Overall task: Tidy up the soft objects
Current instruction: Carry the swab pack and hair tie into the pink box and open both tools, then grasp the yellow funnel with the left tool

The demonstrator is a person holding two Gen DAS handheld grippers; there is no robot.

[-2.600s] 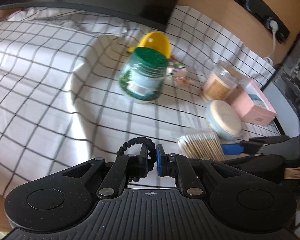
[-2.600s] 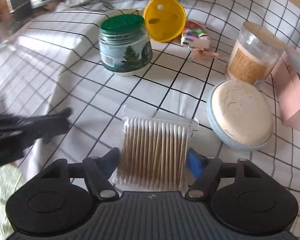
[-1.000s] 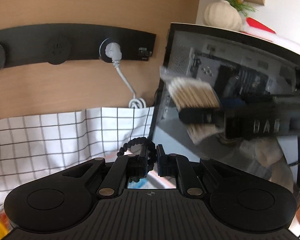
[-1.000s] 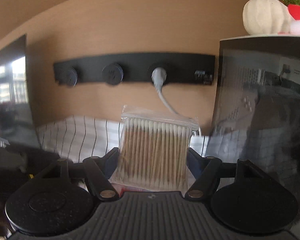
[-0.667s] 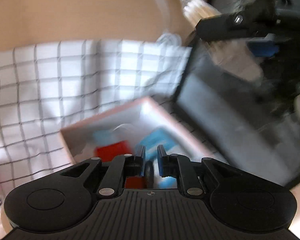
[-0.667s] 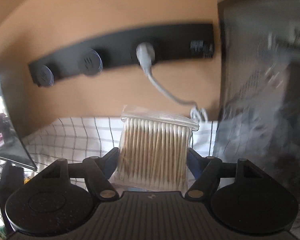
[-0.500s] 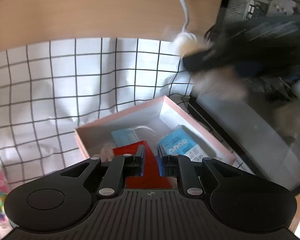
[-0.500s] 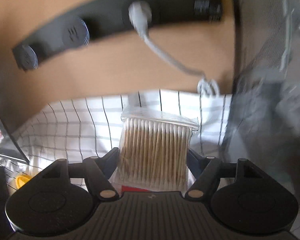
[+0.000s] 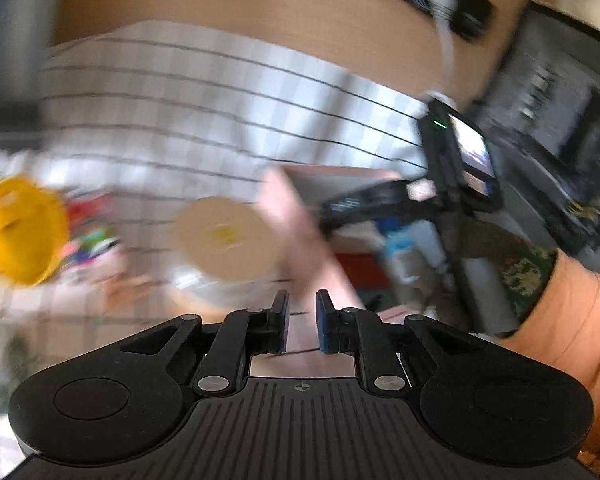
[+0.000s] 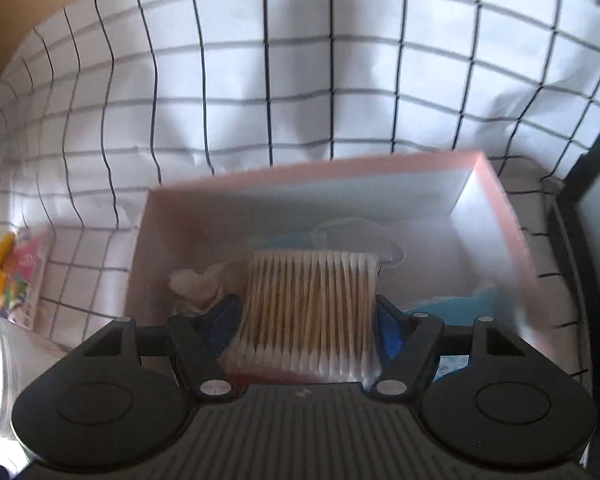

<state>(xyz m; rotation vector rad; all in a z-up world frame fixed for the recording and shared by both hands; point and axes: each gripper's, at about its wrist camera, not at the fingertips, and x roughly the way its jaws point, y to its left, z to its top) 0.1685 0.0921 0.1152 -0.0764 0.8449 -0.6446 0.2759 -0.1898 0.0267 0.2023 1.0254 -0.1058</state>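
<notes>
My right gripper is shut on a clear pack of cotton swabs and holds it over the open pink box. Inside the box lie a white face mask, a blue packet, a white crumpled soft thing and something red. My left gripper hangs in front of the box's near wall. Its jaws stand a narrow gap apart with nothing between them. The left wrist view is heavily blurred.
On the checked cloth left of the box are a jar with a tan lid, a yellow lid and a colourful packet. A dark computer case stands right of the box. An orange sleeve fills the right.
Both grippers came down from the wall toward the pink box. The left one let go of the black hair tie and its jaws parted a little. The right still grips the swabs.
</notes>
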